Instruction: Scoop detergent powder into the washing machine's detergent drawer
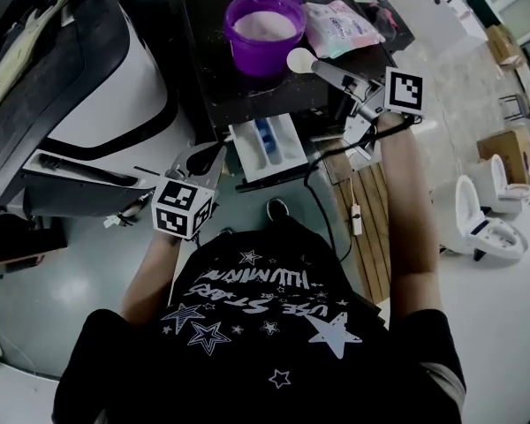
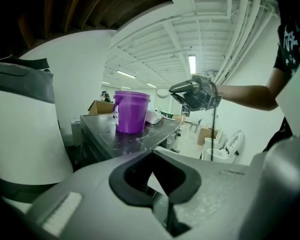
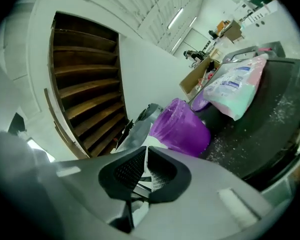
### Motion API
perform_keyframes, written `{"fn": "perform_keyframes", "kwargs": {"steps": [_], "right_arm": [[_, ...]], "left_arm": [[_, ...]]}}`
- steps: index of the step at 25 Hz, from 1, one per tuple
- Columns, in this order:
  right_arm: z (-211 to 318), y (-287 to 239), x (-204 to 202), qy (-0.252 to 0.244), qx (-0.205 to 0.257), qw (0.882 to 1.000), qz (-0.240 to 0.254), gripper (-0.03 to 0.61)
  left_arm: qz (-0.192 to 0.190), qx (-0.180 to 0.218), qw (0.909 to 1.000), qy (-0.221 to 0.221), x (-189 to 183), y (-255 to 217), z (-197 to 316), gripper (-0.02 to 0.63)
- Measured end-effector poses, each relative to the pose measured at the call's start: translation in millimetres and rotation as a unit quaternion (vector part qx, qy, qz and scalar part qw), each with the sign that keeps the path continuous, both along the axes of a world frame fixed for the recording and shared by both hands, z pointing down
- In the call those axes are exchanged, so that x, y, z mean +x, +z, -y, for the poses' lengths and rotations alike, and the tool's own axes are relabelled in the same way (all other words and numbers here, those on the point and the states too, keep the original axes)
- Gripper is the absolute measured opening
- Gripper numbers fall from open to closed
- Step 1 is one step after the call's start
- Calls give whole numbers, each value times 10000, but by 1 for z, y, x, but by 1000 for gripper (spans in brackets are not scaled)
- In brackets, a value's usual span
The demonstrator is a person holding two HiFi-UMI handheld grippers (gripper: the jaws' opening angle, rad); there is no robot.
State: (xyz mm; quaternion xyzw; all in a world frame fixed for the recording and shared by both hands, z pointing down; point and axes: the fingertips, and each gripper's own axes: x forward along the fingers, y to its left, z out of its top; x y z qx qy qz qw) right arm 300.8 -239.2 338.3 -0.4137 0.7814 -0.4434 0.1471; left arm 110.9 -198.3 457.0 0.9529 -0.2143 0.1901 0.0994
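1. My right gripper [image 1: 340, 79] is clamped on the handle of the white scoop [image 1: 300, 59]. The right gripper view shows the jaws pinched nearly together with a thin white strip between the pads.
2. The scoop bowl sits at upper centre of the head view, just below the purple bucket [image 1: 263, 56] and over the dark machine top [image 1: 212, 78]. I can't tell how much powder it carries.
3. The bucket holds pale powder. The detergent bag [image 1: 340, 26] lies just right of it.
4. The detergent drawer [image 1: 284, 153] is pulled open at frame centre, below the front edge of the machine top, with a blue compartment showing inside.
5. Key relation: the drawer lies down-frame and slightly left of the scoop bowl. The scoop's long axis runs from the bowl at upper left to my gripper at lower right, so the bowl leads toward the drawer.
6. My left gripper [image 1: 208, 155] is just left of the drawer and nearer to it than the right one. Its jaws are together on nothing, so I judge it idle.
7. My guess at the step is carrying the scoop from bucket to drawer. Next I need to drop down-frame, keep the bowl level, then tip over a compartment.
8. Risk: powder could spill on the machine top — loose grains already show there in both gripper views.
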Motion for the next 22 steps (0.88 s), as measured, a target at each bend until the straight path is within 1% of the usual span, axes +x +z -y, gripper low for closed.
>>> {"fn": "perform_keyframes", "kwargs": {"steps": [3, 5, 8, 9, 12, 16, 19, 22], "right_arm": [[-20, 27, -10, -113, -65, 9995, -295, 37], [-34, 49, -19, -158, -206, 9990, -371, 37], [-54, 90, -15, 166, -762, 9945, -706, 37], [-60, 101, -15, 249, -884, 9925, -803, 37], [-71, 123, -16, 363, -1059, 9887, -992, 37], [-76, 143, -18, 478, -1128, 9840, -1292, 37], [-74, 153, -17, 525, -1036, 9762, -1830, 37], [-71, 161, -19, 462, -862, 9643, -2462, 37]], "left_arm": [[12, -27, 9999, 147, 3, 3, -4, 1], [43, -24, 9997, 227, 4, 5, -5, 1], [80, -73, 9994, 322, 4, 9, -8, 0], [93, -92, 9993, 351, 5, 10, -10, 0], [133, -139, 9989, 429, 7, 14, -14, 0], [179, -174, 9985, 484, 10, 19, -19, 2], [205, -199, 9984, 487, 12, 20, -22, 0], [225, -214, 9985, 458, 13, 21, -23, 1]]}}
